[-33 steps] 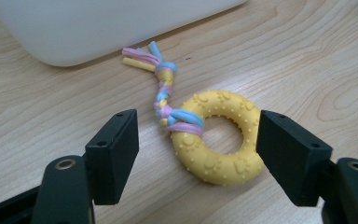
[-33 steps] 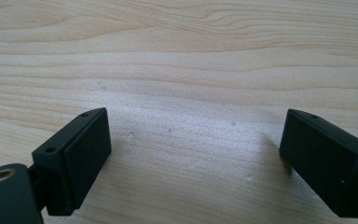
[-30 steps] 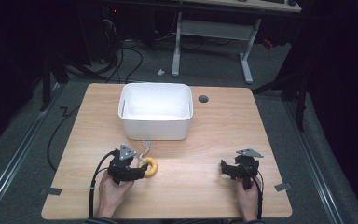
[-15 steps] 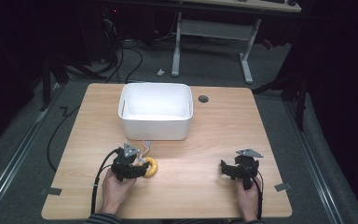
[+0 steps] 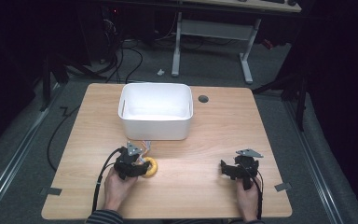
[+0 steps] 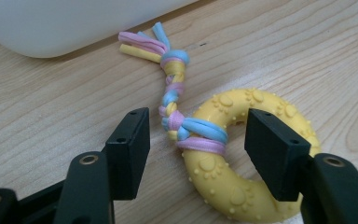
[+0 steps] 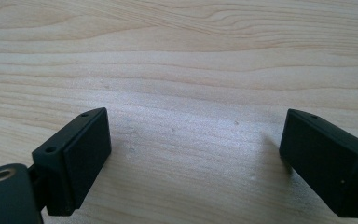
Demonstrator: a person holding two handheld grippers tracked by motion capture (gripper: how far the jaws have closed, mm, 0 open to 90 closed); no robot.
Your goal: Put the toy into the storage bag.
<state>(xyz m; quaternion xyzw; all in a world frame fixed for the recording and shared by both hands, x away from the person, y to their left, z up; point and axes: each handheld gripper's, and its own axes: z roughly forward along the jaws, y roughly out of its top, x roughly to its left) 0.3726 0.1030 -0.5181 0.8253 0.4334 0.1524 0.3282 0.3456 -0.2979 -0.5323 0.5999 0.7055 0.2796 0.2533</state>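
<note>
My left gripper (image 6: 193, 140) stands wide open, its two black jaws spread either side of the near part of a yellow rubber ring toy (image 6: 242, 158), closed on nothing; one jaw sits over bare wood beside the ring, the other over the ring's hole, and I cannot tell whether either touches it. A braided rope of pink, blue and yellow strands (image 6: 172, 88) is knotted round the ring and runs away toward the white plastic bin (image 5: 154, 112), its frayed end lying just beside the bin's near wall. In the high view the ring (image 5: 150, 166) lies on the wooden table (image 5: 214, 135) near its front edge, left of centre. My right gripper (image 7: 193, 158) is also wide open, empty over bare wood near the front right corner, well apart from the toy.
</note>
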